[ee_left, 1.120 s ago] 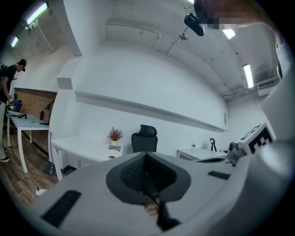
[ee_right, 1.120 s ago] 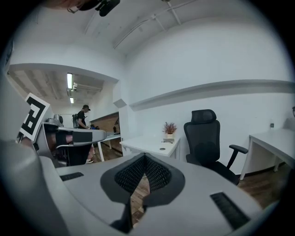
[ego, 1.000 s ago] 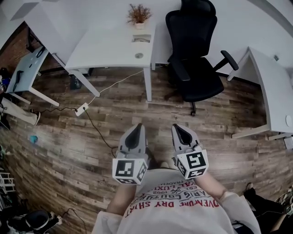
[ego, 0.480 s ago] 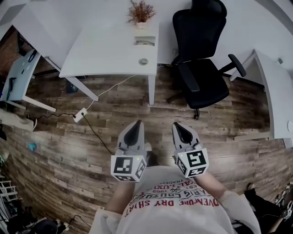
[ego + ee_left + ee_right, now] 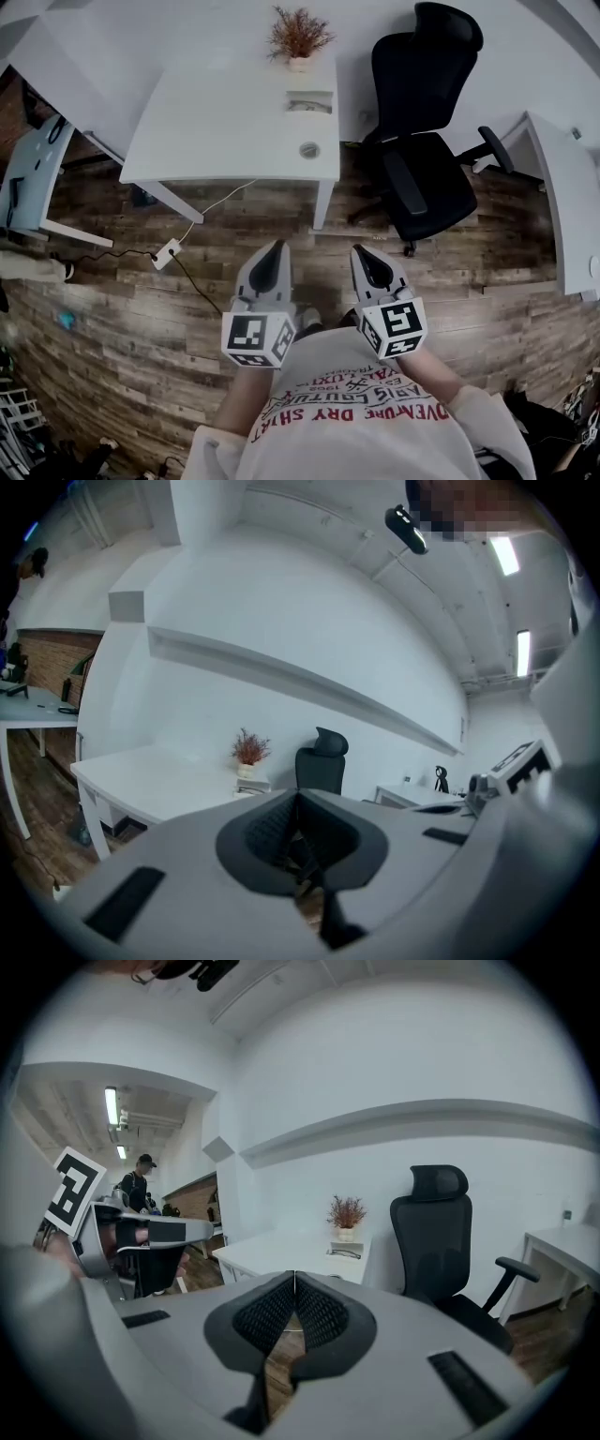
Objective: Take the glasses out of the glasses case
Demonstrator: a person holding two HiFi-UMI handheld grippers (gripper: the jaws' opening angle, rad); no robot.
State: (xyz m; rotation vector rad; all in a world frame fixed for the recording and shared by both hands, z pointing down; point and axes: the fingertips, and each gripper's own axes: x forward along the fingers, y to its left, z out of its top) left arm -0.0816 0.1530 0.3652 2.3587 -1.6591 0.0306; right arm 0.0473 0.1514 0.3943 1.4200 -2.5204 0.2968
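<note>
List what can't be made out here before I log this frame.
- Item beside the potted plant on the white desk: too small in head view and right gripper view to tell case from glasses.
- Desk at right: cut off by the head view's edge.
- Person in the background: too small for detail, right gripper view.

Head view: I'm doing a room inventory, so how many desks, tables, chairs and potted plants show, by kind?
White desks: 2
Pale blue table: 1
Black office chair: 1
Potted plant: 1
Total: 5
</note>
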